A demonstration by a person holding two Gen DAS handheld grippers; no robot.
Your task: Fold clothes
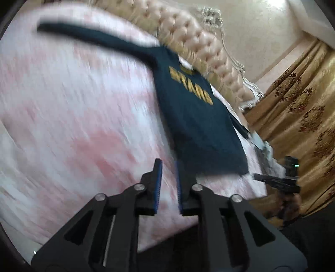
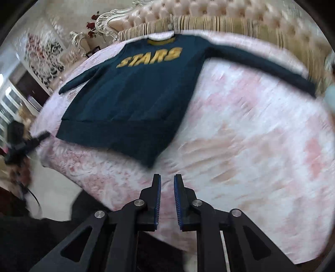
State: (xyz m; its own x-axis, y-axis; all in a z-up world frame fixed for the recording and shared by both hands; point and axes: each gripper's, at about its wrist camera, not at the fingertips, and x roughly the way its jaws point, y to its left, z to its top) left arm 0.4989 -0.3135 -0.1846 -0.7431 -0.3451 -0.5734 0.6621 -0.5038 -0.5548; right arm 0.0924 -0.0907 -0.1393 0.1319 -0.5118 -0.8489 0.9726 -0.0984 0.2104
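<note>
A dark teal sweatshirt (image 2: 129, 100) lies flat on the pink bedspread (image 2: 251, 146), collar toward the headboard (image 2: 209, 12). The left gripper (image 1: 168, 167) and right gripper (image 2: 167, 180) hover at the bed's near edge, each narrowly parted and empty.

Home bedroom: bed (image 2: 240, 129), tufted headboard (image 1: 205, 41), gold curtains (image 1: 297, 108).

Pink-and-white mottled bedspread (image 2: 240, 129), tufted cream headboard (image 1: 201, 46) with silver carved trim, gold floral curtains (image 1: 297, 108), pale textured wall (image 1: 257, 31)

Each claw, left (image 1: 168, 167) and right (image 2: 167, 181), had matte black linkage arms, silver pivot screws and blue ribbed pads (image 2: 177, 200).
</note>
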